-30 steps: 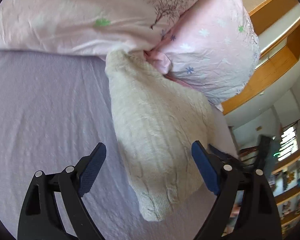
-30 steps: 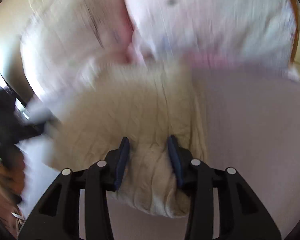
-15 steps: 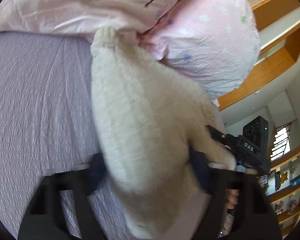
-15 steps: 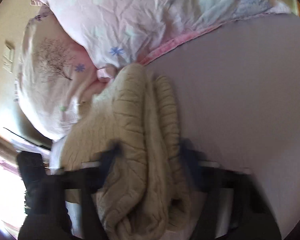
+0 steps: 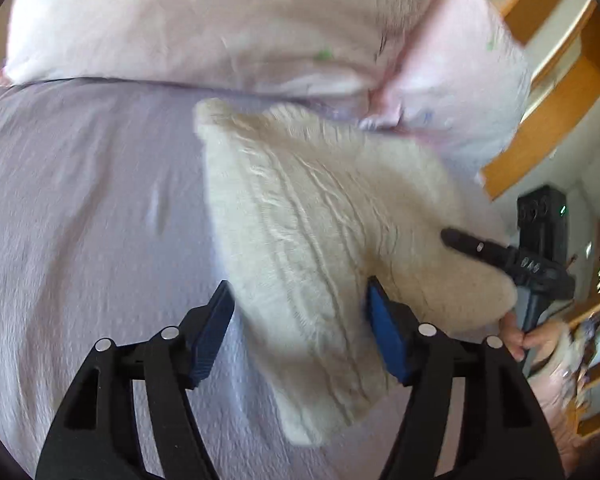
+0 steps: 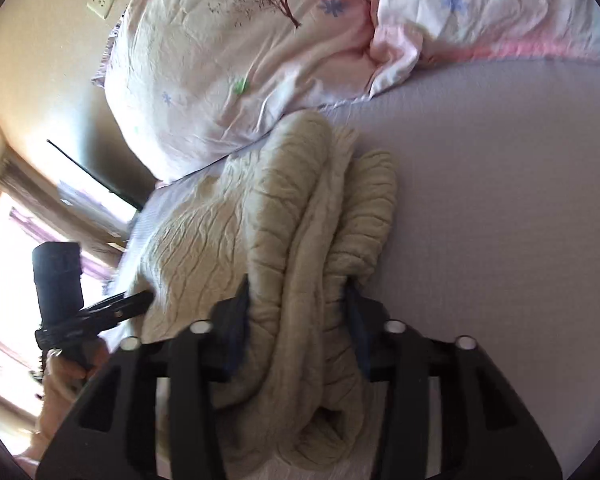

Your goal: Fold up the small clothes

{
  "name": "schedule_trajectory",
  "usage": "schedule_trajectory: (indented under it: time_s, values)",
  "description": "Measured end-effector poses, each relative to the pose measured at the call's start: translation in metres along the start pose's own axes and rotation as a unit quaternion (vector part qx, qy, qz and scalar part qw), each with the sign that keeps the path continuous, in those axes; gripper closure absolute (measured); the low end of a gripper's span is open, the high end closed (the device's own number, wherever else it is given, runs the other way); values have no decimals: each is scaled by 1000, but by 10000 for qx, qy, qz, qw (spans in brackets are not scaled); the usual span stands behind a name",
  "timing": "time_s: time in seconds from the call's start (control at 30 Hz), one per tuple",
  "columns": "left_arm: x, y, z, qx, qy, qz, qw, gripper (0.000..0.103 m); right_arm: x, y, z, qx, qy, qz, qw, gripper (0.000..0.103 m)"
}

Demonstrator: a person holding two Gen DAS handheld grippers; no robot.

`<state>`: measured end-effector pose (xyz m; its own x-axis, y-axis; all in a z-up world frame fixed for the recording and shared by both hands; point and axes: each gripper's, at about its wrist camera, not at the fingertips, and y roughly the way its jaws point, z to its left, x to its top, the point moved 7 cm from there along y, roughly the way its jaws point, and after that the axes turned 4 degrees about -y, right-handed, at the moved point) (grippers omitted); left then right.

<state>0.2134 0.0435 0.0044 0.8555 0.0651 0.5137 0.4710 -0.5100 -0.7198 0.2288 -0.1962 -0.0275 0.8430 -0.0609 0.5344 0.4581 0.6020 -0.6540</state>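
A cream cable-knit garment (image 5: 320, 232) lies bunched on the lilac bed sheet (image 5: 80, 220). In the left wrist view my left gripper (image 5: 300, 328) has its blue pads wide apart, with a folded edge of the knit lying between them. In the right wrist view the same garment (image 6: 268, 232) hangs in thick folds and my right gripper (image 6: 296, 316) is closed around a bundle of it, the pads pressed into the cloth. The right gripper's finger also shows in the left wrist view (image 5: 476, 248), poking into the knit's right side.
Pink floral pillows (image 5: 220, 24) lie at the head of the bed, just beyond the garment; they also show in the right wrist view (image 6: 260, 40). A wooden shelf frame (image 5: 560, 92) and a bookshelf (image 5: 596, 360) stand to the right. A window (image 6: 4, 280) glows at left.
The right gripper closed on the knit and lifted it off the sheet. The left gripper moved in so the garment's edge now lies between its open pads.
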Motion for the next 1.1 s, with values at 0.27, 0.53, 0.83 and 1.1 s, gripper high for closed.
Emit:
schedule_trajectory:
  time_s: [0.27, 0.53, 0.83, 1.1]
  values:
    - [-1, -51, -77, -1068, 491, -610, 9912, 32, -5, -68, 88, 1168, -488, -670, 9897, 36]
    - [-48, 11, -75, -513, 790, 148, 9954, 36, -28, -15, 22, 471, 719, 45, 9963, 84]
    - [-90, -58, -27, 1494, 726, -925, 9818, 4, -105, -116, 83, -1232, -661, -1321, 9813, 2]
    - [-97, -26, -14, 2109, 710, -318, 9744, 1, -141, -57, 81, -2213, -732, -505, 9711, 2]
